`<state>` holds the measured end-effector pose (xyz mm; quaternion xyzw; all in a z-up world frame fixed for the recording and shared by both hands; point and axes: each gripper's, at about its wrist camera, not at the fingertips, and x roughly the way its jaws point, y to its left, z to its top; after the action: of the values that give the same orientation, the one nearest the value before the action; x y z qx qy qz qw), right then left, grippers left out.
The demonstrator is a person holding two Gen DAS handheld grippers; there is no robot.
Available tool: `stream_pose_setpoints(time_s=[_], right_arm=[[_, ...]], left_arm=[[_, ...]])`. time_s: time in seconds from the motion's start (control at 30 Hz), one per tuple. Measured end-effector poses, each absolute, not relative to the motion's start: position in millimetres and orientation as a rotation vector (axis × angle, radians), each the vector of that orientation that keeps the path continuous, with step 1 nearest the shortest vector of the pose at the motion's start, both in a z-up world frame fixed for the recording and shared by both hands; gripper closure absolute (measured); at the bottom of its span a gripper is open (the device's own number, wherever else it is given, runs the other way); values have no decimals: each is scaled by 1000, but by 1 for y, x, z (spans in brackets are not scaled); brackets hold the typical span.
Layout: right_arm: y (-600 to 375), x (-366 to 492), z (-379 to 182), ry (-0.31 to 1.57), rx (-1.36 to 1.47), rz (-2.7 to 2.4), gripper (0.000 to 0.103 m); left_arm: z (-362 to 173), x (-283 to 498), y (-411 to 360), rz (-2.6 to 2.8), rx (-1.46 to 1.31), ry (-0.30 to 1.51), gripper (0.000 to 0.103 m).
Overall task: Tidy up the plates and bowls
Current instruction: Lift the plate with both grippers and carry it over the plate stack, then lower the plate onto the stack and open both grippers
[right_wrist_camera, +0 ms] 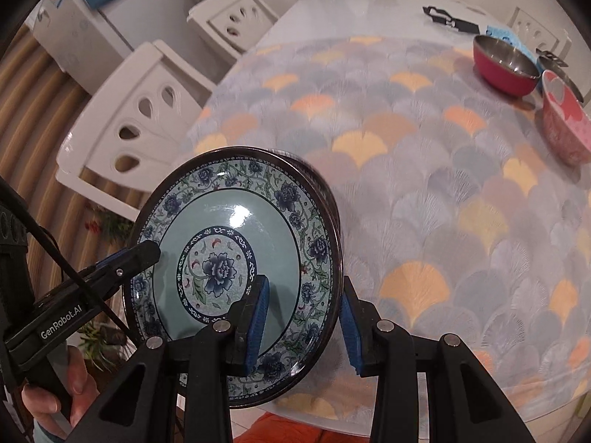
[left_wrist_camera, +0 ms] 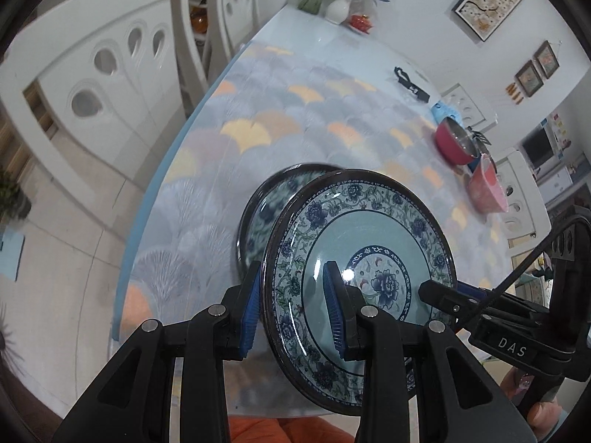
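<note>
A blue floral plate point(left_wrist_camera: 369, 258) is held between both grippers above the table's near edge. My left gripper point(left_wrist_camera: 293, 306) is shut on its left rim, and my right gripper point(right_wrist_camera: 304, 326) is shut on its right rim point(right_wrist_camera: 236, 251). A second matching plate point(left_wrist_camera: 266, 214) lies just behind and under it, blurred; its edge shows behind the held plate in the right wrist view point(right_wrist_camera: 317, 177). The right gripper's tip point(left_wrist_camera: 443, 297) shows over the plate in the left view, and the left gripper's tip point(right_wrist_camera: 136, 258) in the right view.
A red metal bowl point(right_wrist_camera: 506, 66) and a pink bowl point(right_wrist_camera: 565, 125) stand at the table's far right, with a black tool point(right_wrist_camera: 448, 18) beyond. A white vase point(left_wrist_camera: 338, 7) stands at the far end. White chairs point(left_wrist_camera: 92, 85) line the left side of the patterned table point(right_wrist_camera: 406, 170).
</note>
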<state>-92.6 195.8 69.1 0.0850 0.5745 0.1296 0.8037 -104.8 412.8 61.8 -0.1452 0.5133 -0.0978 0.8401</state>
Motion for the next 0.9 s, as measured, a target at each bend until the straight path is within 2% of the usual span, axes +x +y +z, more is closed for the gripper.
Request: stream_pose_setpoints(time_s=[0.4, 0.7, 0.9], right_arm=[[211, -77, 41, 1276, 169, 248, 66], [207, -69, 36, 1295, 201, 220, 66], [206, -66, 42, 1261, 181, 223, 66]], left_arm=[[41, -86, 416, -186, -284, 1107, 75], [41, -72, 411, -192, -251, 1123, 72], [55, -63, 425, -142, -232, 1072, 71]])
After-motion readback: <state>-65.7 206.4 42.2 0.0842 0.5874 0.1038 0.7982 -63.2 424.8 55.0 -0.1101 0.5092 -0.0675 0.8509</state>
